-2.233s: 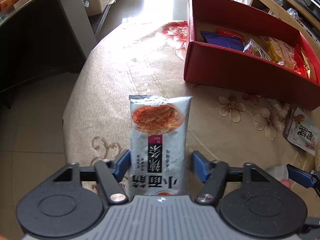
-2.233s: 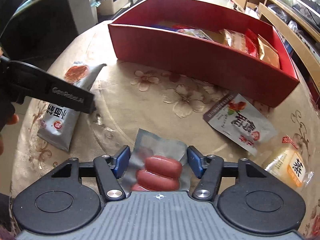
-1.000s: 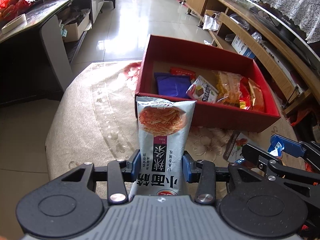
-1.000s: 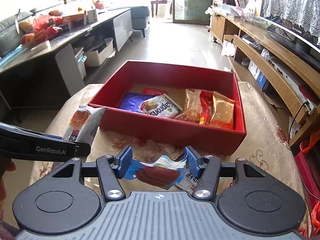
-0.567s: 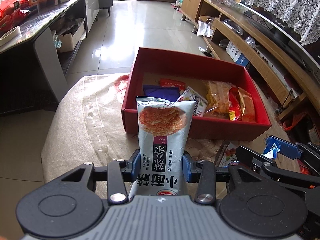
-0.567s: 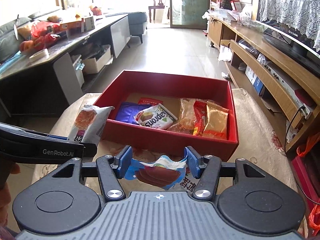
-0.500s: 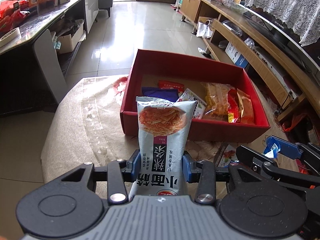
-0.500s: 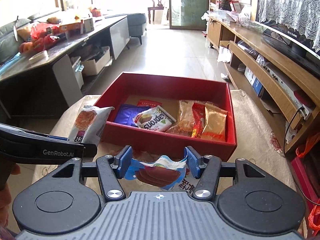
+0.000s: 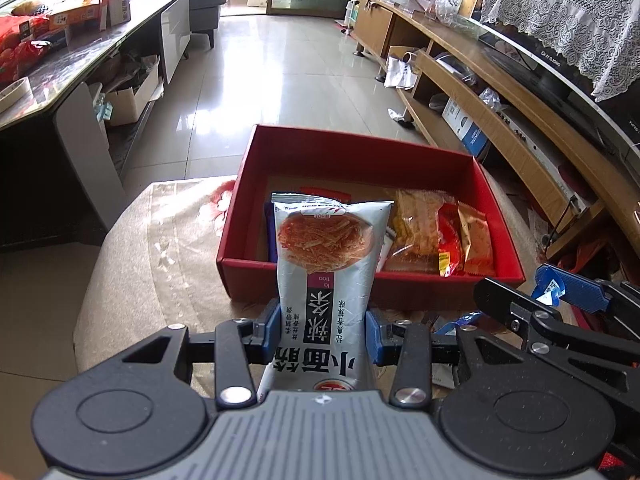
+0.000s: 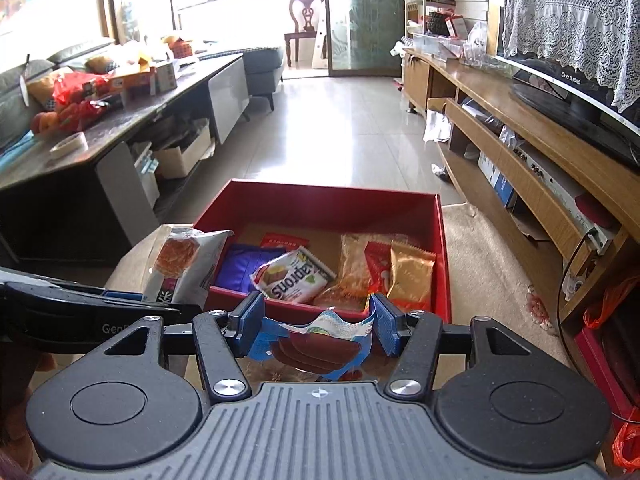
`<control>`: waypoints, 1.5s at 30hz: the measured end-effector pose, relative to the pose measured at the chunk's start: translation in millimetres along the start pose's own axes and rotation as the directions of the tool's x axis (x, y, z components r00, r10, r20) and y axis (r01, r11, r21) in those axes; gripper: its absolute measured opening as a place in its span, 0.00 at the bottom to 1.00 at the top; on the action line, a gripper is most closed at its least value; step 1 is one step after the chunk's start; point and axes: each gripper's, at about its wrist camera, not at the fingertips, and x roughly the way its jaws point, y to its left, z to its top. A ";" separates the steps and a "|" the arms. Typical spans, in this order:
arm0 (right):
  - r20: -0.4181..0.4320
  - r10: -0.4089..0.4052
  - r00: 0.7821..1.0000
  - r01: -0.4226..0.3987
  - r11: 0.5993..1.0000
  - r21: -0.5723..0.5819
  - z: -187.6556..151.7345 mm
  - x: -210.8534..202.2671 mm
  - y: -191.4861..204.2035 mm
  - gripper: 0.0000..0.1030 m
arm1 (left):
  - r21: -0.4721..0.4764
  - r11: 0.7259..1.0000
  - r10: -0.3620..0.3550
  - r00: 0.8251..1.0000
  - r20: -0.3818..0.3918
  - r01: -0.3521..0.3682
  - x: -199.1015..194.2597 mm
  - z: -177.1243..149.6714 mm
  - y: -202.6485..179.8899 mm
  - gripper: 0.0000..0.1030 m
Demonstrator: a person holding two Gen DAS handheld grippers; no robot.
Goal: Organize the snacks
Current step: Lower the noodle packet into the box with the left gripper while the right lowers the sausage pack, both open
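Note:
My left gripper (image 9: 322, 326) is shut on a tall silver snack packet (image 9: 326, 280) with a picture of red strips, held upright in the air before the red box (image 9: 500, 216). My right gripper (image 10: 316, 326) is shut on a blue-edged sausage pack (image 10: 320, 346), also lifted, just short of the red box's (image 10: 440, 240) near wall. The box holds a purple pack (image 10: 244, 266), a "Napolitanke" wafer pack (image 10: 294, 276) and several orange and red packets (image 10: 408, 272). The silver packet shows at left in the right wrist view (image 10: 182, 266).
The box stands on a beige floral-clothed table (image 9: 160, 248). A loose packet (image 9: 452, 326) lies on the cloth below the right gripper. A dark sideboard (image 10: 100, 152) is at left, a wooden TV bench (image 10: 540, 168) at right, tiled floor beyond.
Both grippers closed on their packs, lifted them off the cloth and rose higher and closer to the box, whose inside now shows from above.

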 end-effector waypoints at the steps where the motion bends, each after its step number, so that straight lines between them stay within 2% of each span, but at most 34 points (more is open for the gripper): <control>1: 0.004 -0.001 1.000 0.001 1.000 0.002 1.6 0.0 -1.0 0.63 | -0.003 1.000 0.000 1.000 0.003 0.000 0.2 1.8 -0.6 0.37; 8: 0.017 -0.004 1.000 0.003 1.000 0.024 12.0 4.5 -7.2 0.63 | 0.010 1.000 0.005 0.999 0.033 -0.006 2.2 16.5 -9.9 0.37; 26: 0.023 -0.029 0.999 0.028 0.999 0.038 37.9 34.3 -21.3 0.63 | 0.007 0.999 0.038 0.998 0.044 -0.038 35.8 52.2 -21.8 0.37; 45: -0.029 -0.028 0.999 0.029 0.998 0.048 45.2 74.7 -32.8 0.63 | 0.012 0.995 0.099 0.995 0.029 -0.100 79.0 69.4 -27.0 0.37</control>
